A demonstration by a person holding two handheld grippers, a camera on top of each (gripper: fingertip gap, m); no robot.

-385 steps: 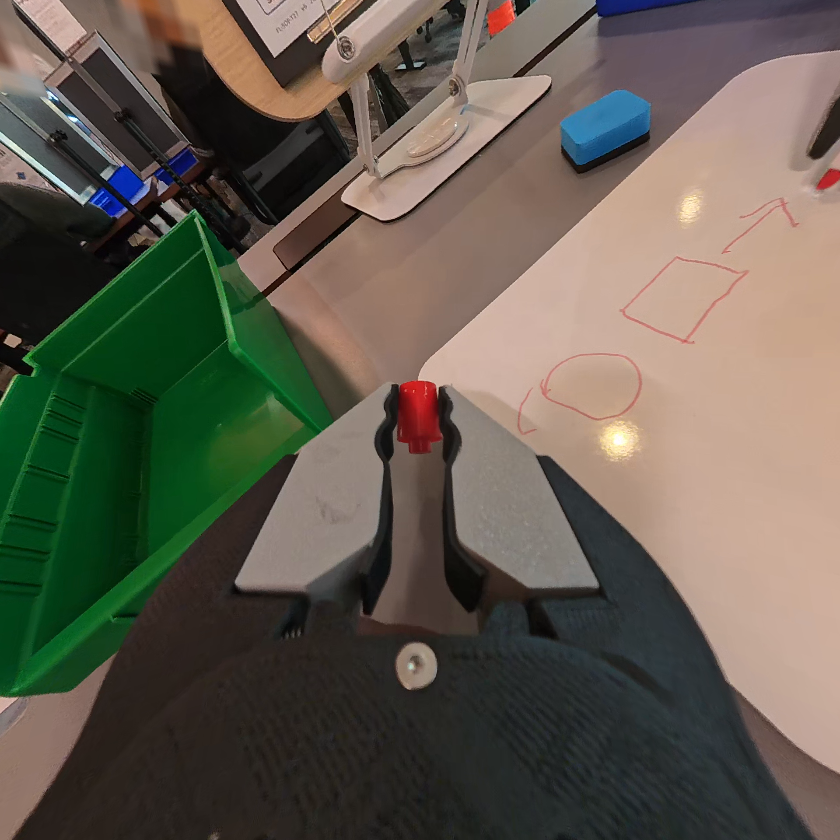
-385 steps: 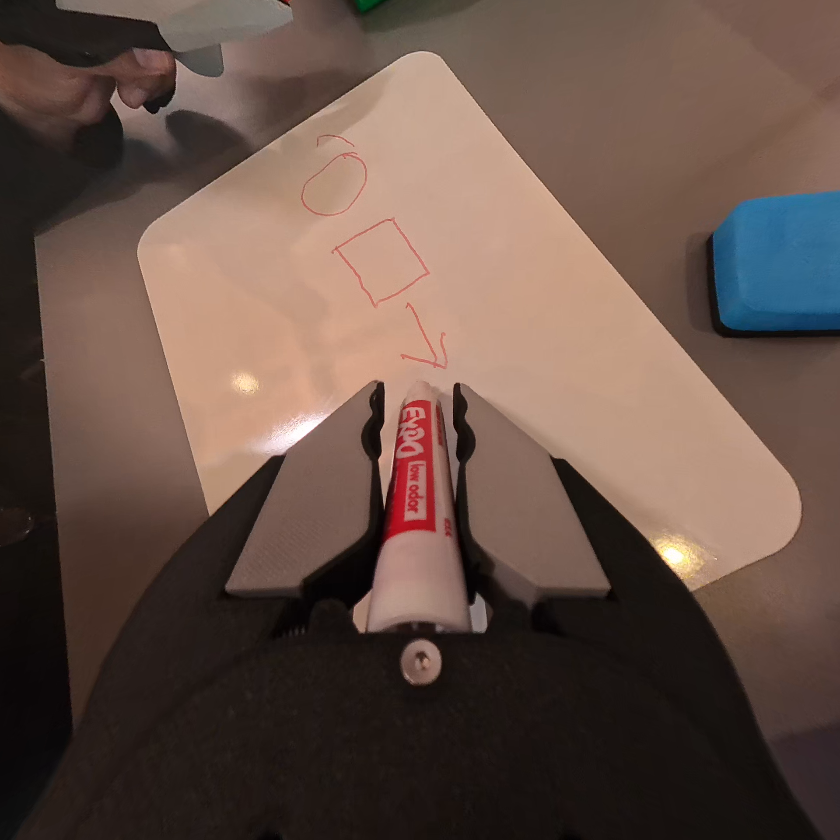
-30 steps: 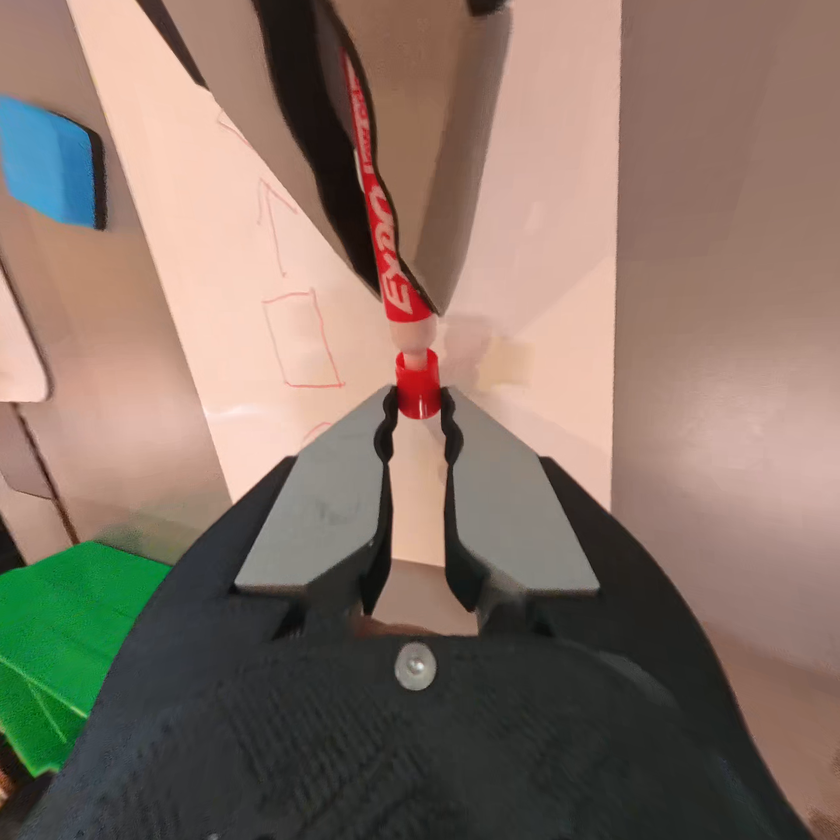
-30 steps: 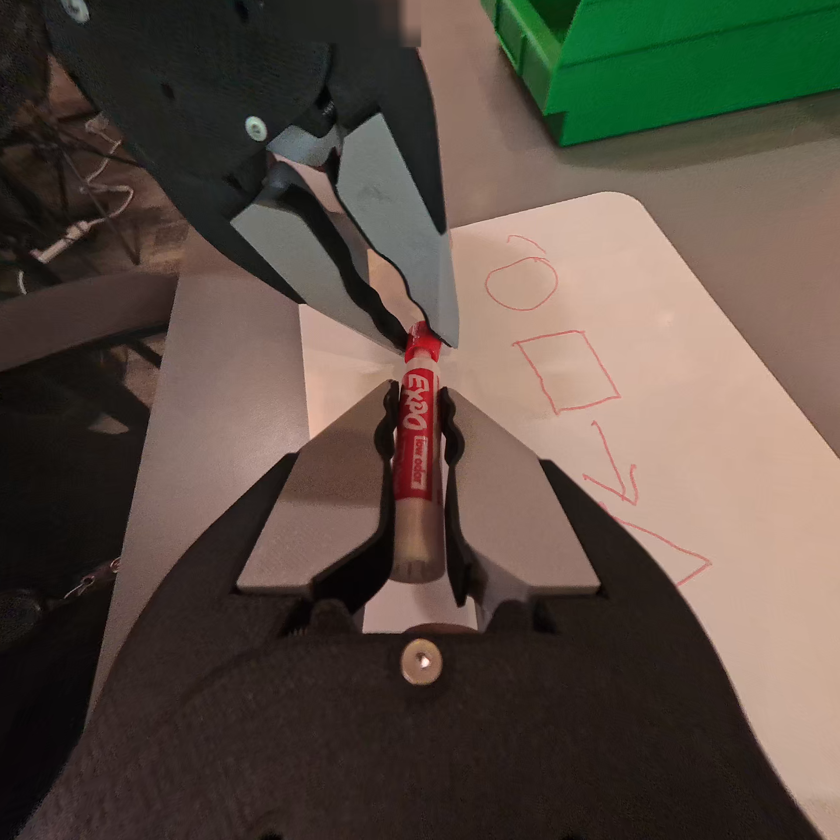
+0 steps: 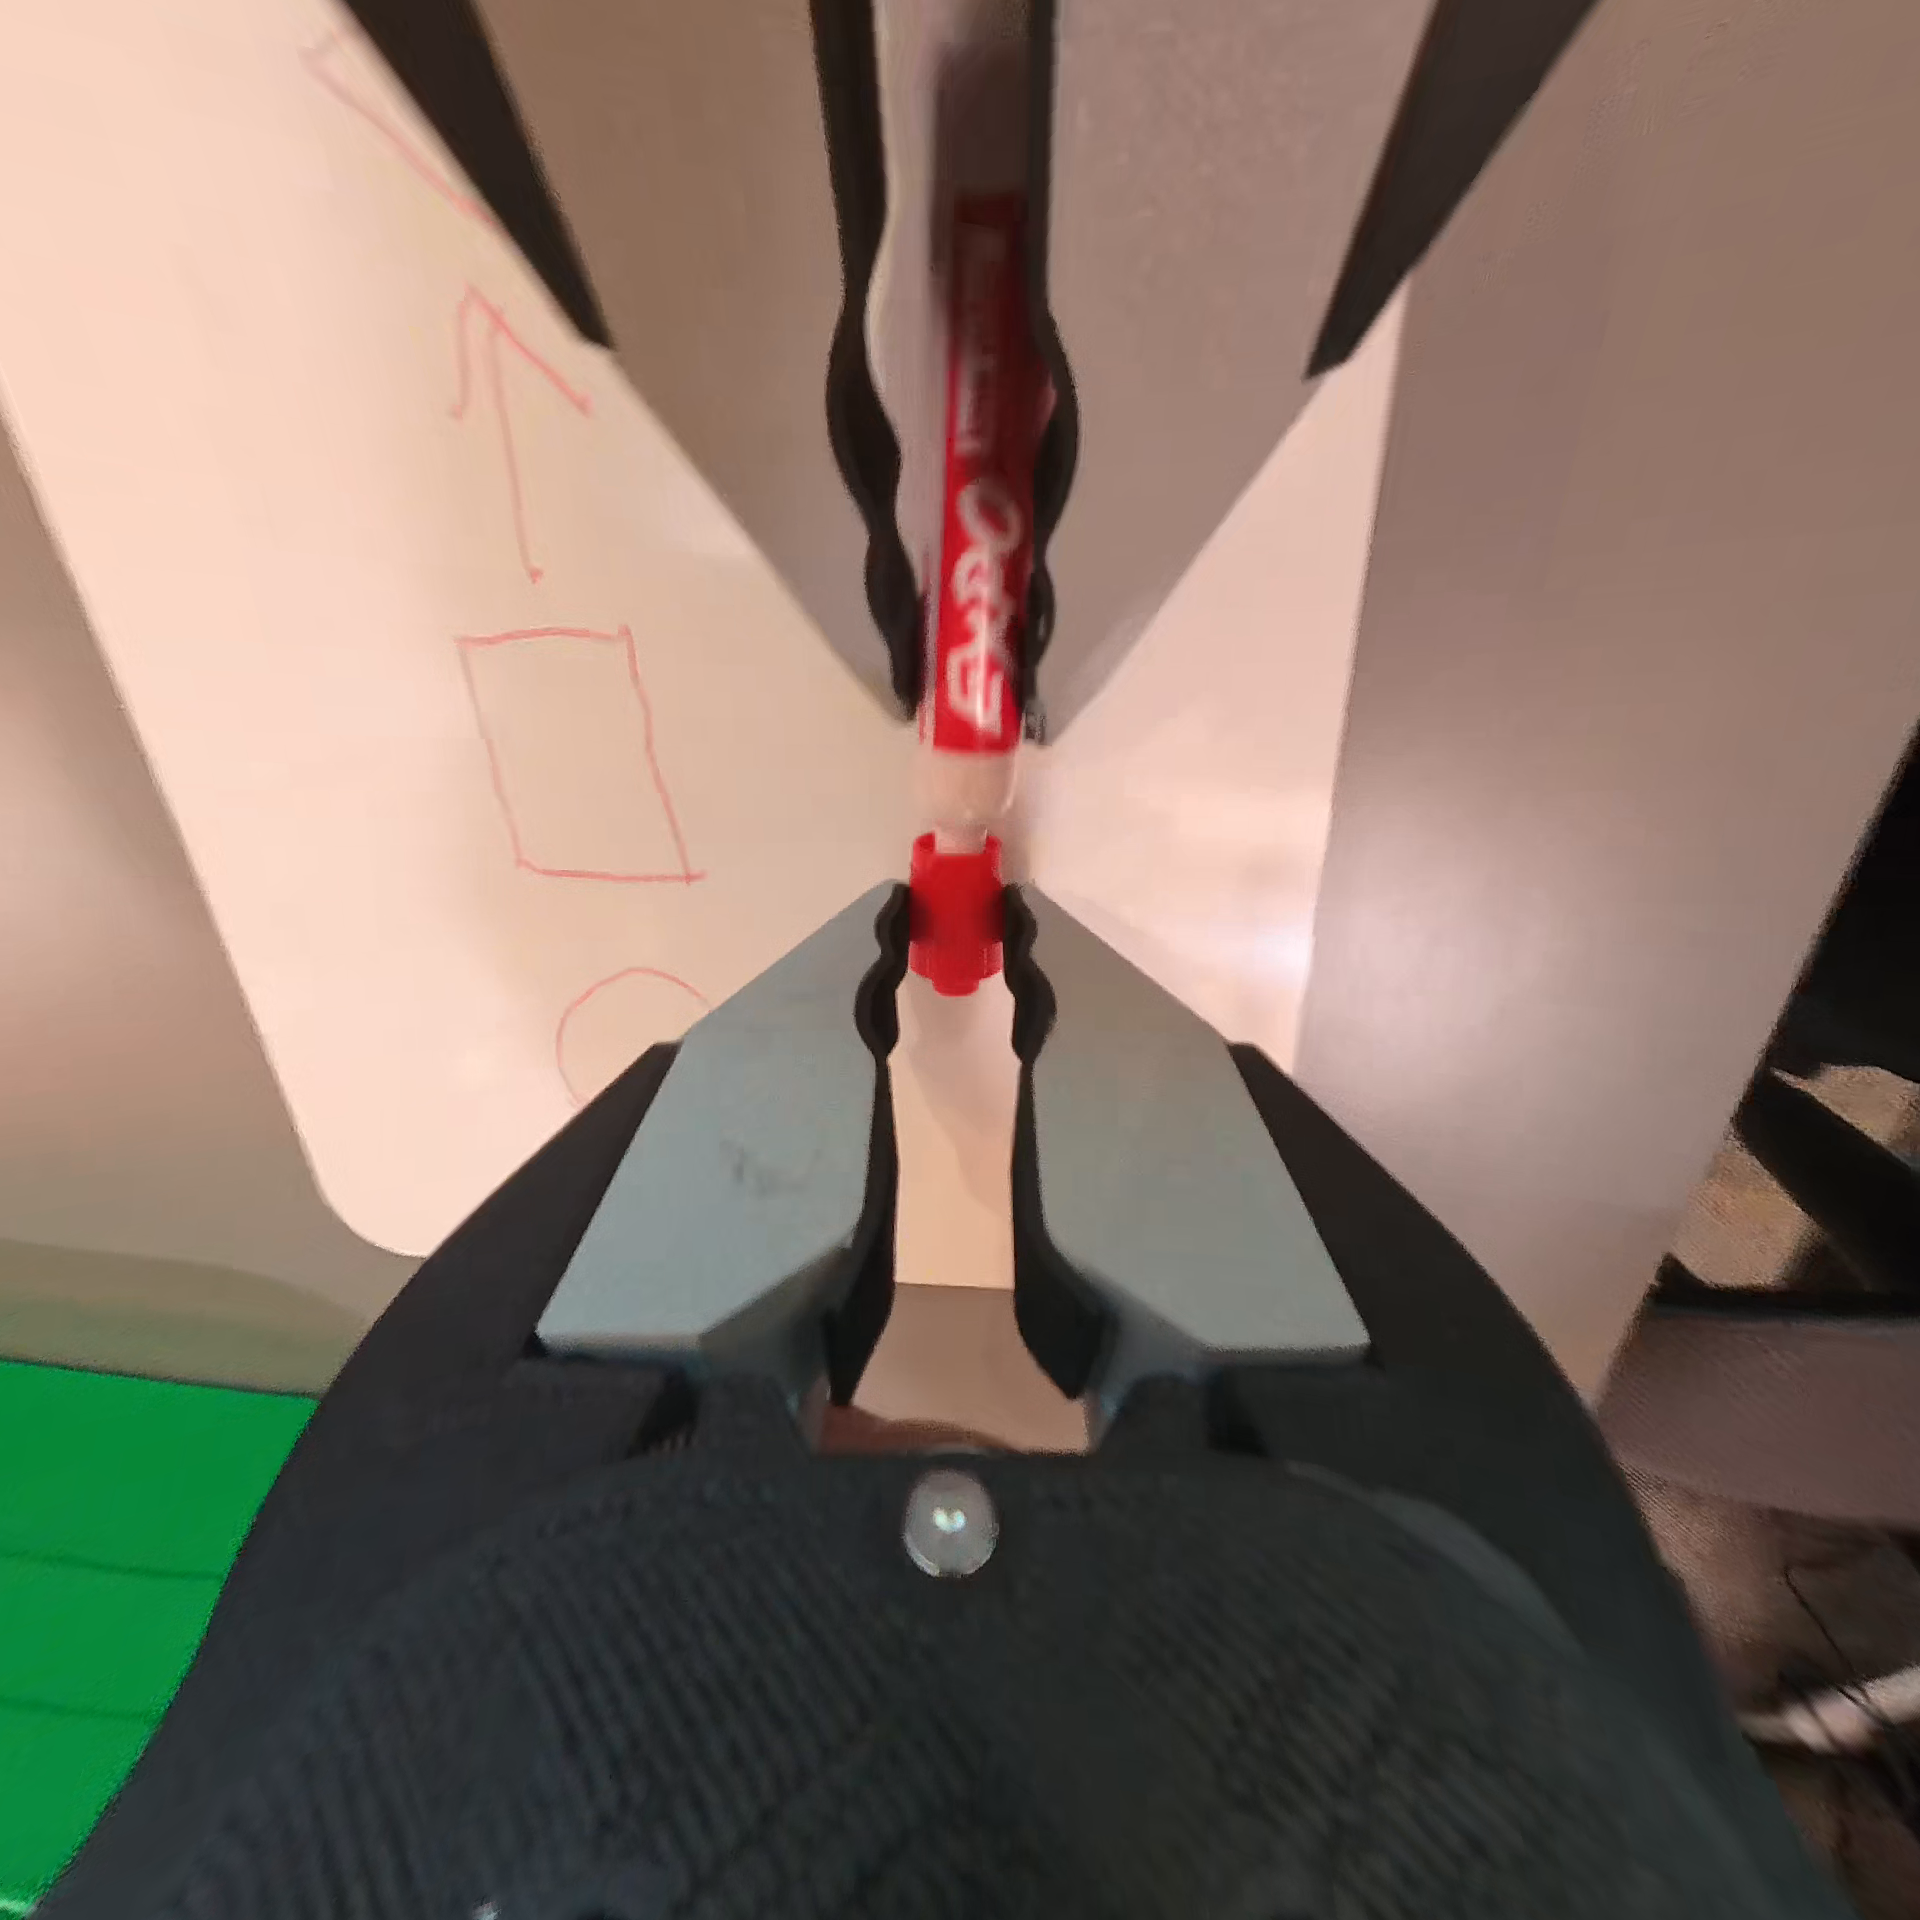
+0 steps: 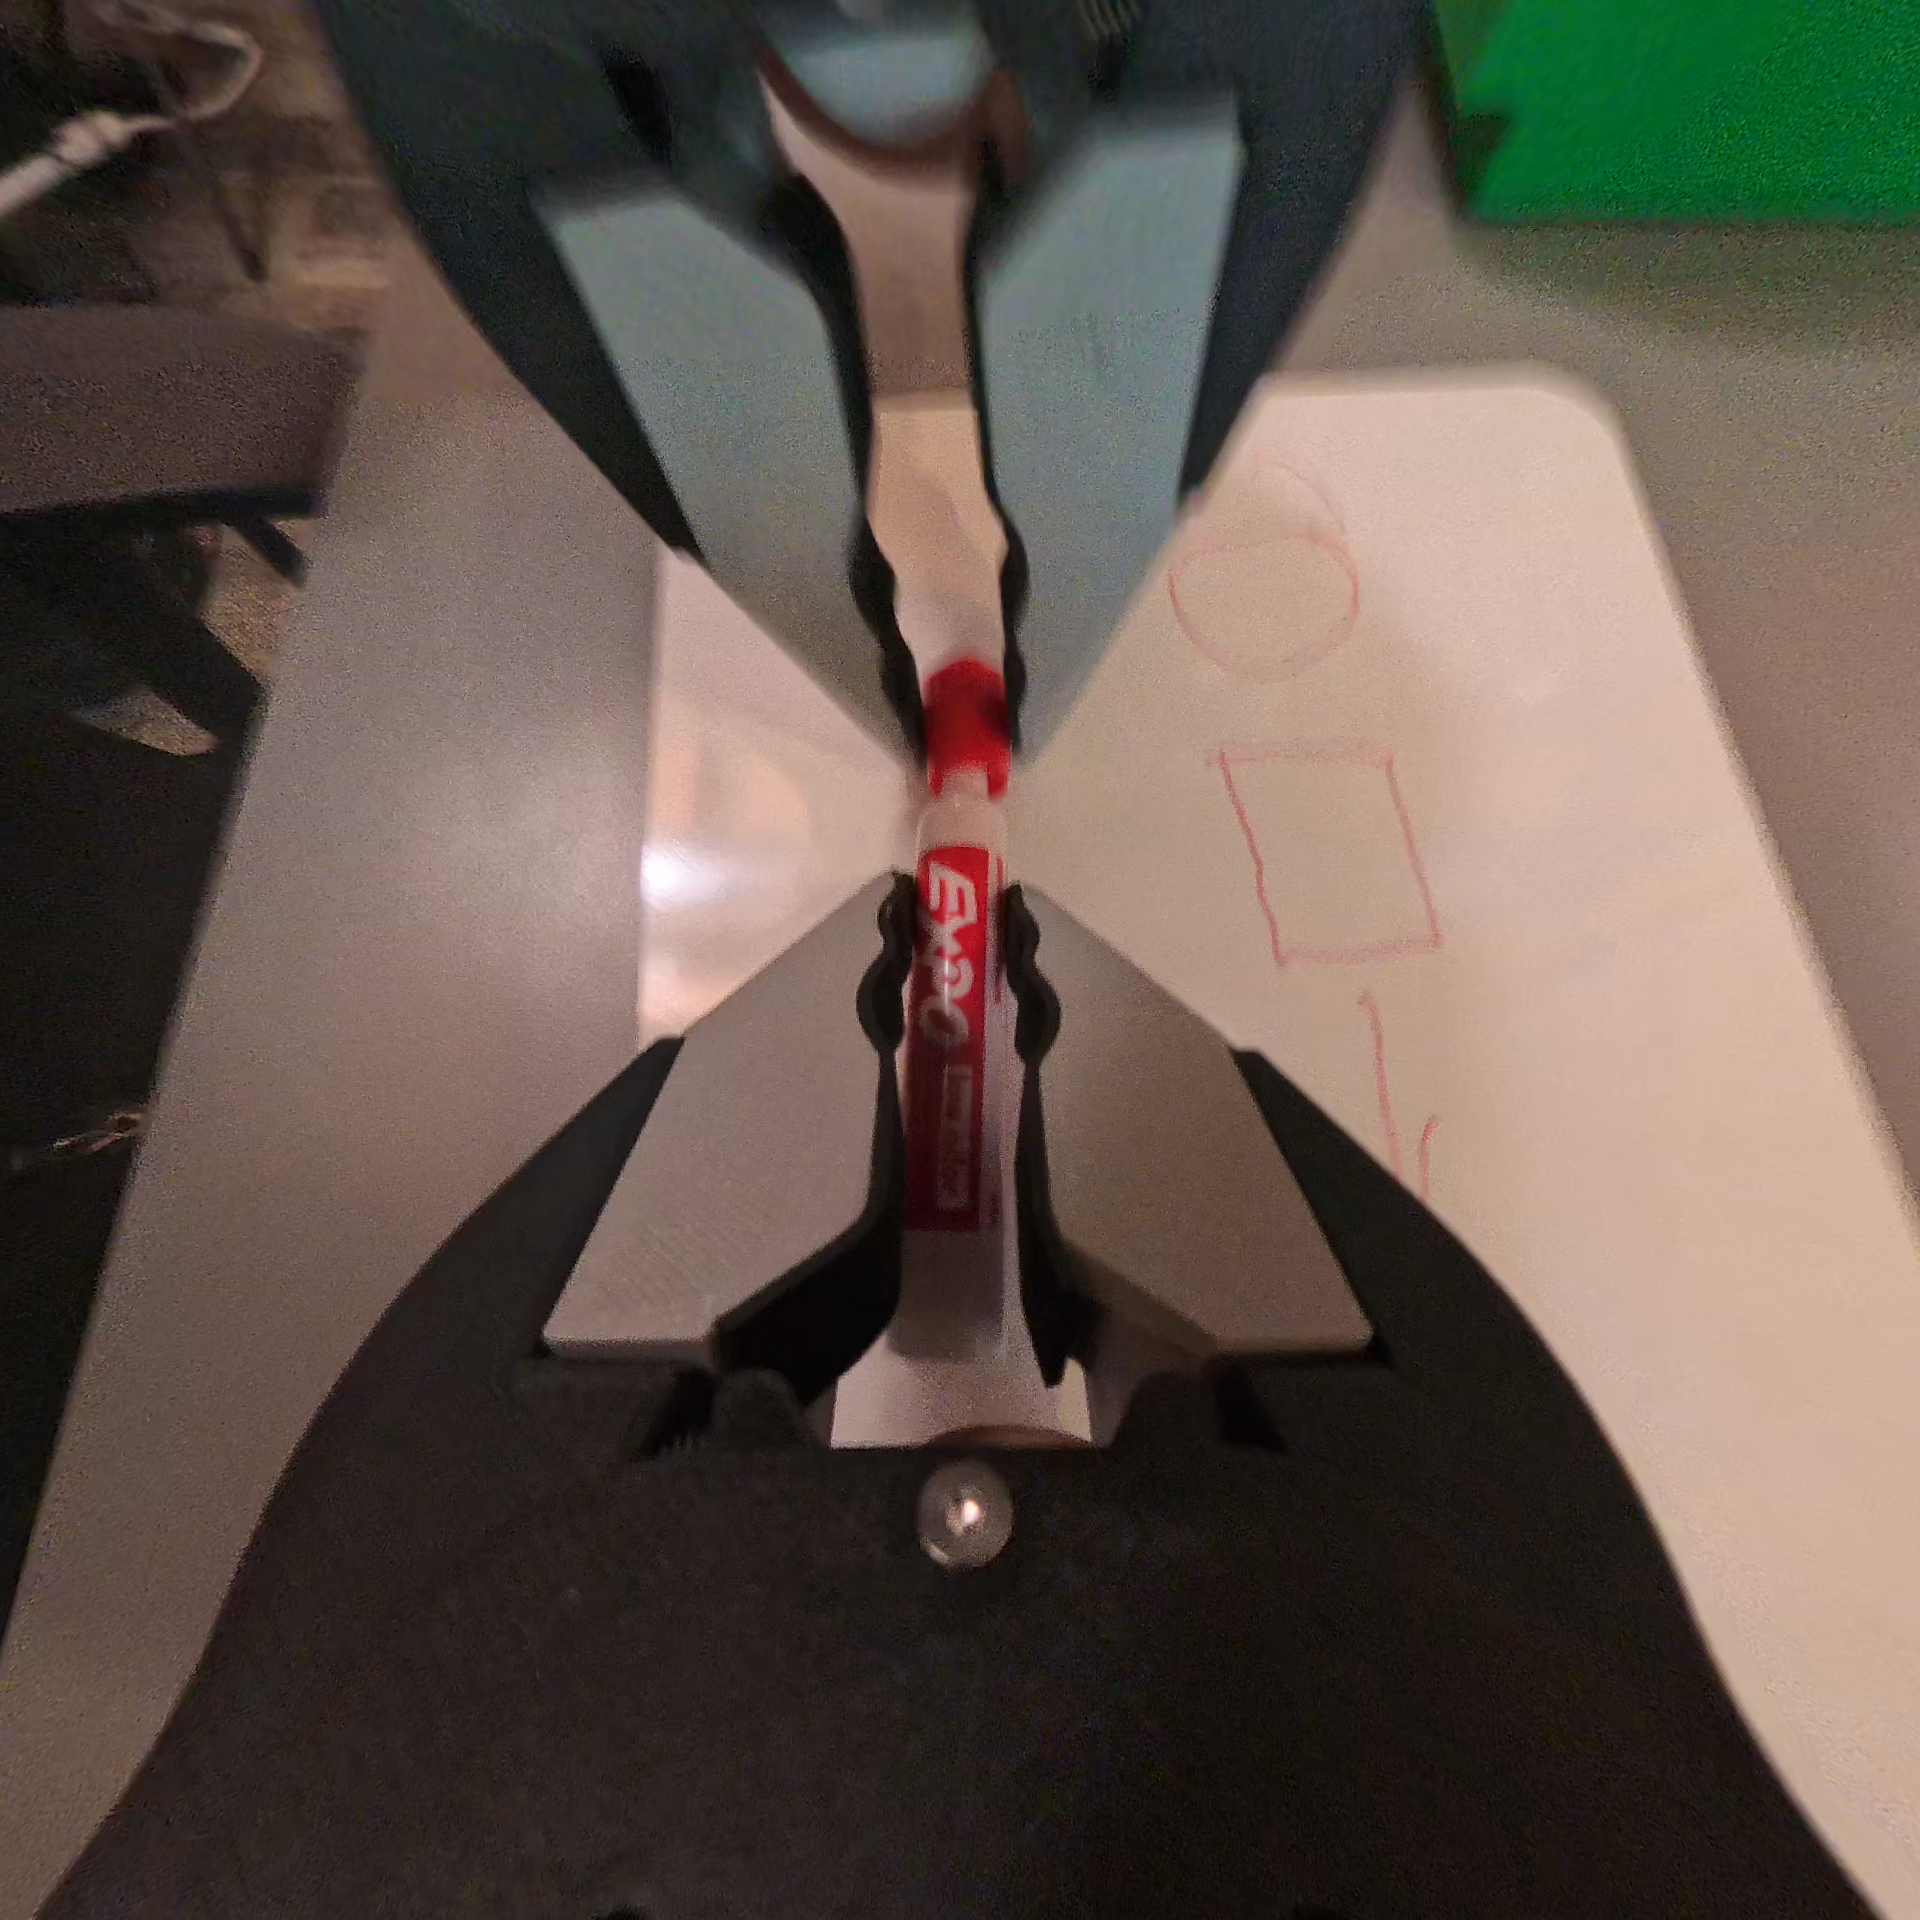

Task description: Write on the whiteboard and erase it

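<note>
In the left wrist view, the left tool (image 5: 956, 925) is seen clenched on the small red cap (image 5: 954, 920), which is pinched right at the fingertips; the marker (image 5: 982, 582), held nose-first by the right tool (image 5: 966, 717) opposite, is met by the cap's open mouth, though whether the nib is fully seated cannot be told through the blur. Beneath them the whiteboard (image 5: 312, 727) is laid flat on the grey surface (image 5: 1558, 520), with red shapes drawn on it, and a green bin (image 5: 125, 1558) is glimpsed at the lower left. In the right wrist view, the right tool (image 6: 956, 904) is shown grasping the marker (image 6: 951, 1039) along its labelled barrel, most of its length being cradled between the fingers, while the cap (image 6: 964, 722) is gripped by the left tool (image 6: 961, 717) coming in from above. The marker is judged light, stiff and smooth, so a mid-barrel hold is best kept to resist the push of capping; the cap is tiny and slippery, and is likely to twist out if pressed off-axis. Both tools are held tip to tip on one line, just above the whiteboard (image 6: 1558, 831), with the green bin (image 6: 1683, 104) beyond
</note>
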